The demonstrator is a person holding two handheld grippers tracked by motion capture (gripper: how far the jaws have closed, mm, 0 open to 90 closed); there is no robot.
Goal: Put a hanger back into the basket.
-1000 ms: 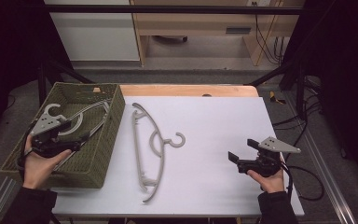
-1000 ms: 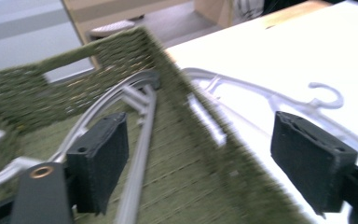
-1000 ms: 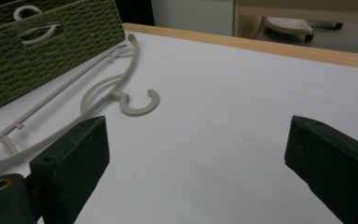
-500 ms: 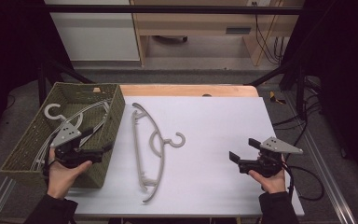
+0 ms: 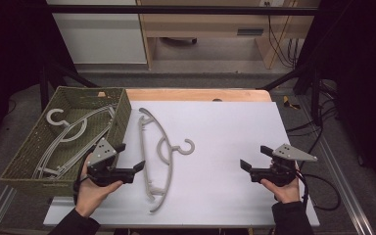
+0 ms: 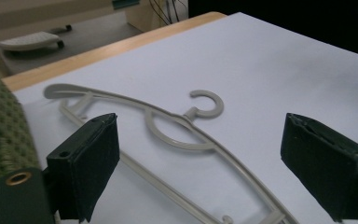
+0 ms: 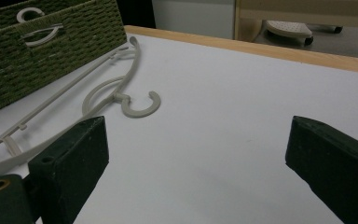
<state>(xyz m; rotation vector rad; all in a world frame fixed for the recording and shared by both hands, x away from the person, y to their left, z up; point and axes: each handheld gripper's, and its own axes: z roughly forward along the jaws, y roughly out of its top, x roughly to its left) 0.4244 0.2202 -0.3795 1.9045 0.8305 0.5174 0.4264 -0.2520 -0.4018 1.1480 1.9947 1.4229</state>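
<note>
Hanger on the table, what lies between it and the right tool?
Nothing: in the high view, only bare white table lies between the hanger and the right tool. The right gripper view shows the same bare stretch.

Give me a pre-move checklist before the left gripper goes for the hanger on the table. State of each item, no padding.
1. Left gripper jaws wide apart and empty: ok.
2. Hanger on the table lies flat on the white table, nothing on top of it: ok.
3. Left gripper is lined up with the hanger, which runs between the jaws in the left gripper view: ok.
4. Right gripper open, well apart from the hanger: ok.
5. Green basket has room; one hanger in the basket lies inside: ok.
6. Jaw height above the bar: cannot tell.
</note>
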